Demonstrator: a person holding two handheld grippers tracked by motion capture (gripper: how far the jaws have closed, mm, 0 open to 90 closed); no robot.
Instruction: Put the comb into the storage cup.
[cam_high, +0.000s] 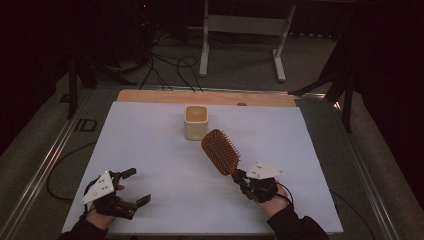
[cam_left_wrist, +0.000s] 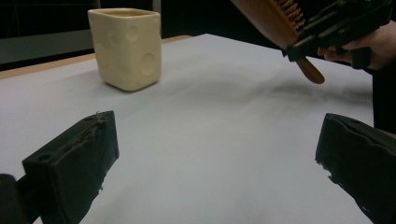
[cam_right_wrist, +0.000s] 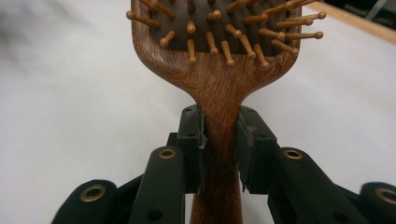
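Currently the right gripper (cam_high: 239, 176) holds the wooden hairbrush (cam_high: 220, 151) by the neck of its handle, jaws pinching the wood from both sides just below the paddle. In the high view the brush head slants up toward 11 o'clock from the gripper, lifted off the white mat (cam_high: 150, 145), bristles facing up and to the right. The cream cup (cam_high: 196, 122) stands upright near the far middle of the mat, at about 11 o'clock from the brush head and apart from it. The left gripper (cam_high: 134, 186) rests at the near left, jaws spread wide, nothing between them.

Risks, as judged:
- The grip sits on a narrow, tapered, smooth neck; the heavy head could pivot or slide in the pads.
- If the brush goes into the cup, a head arriving tilted could catch the rim and tip the unsteadied cup.
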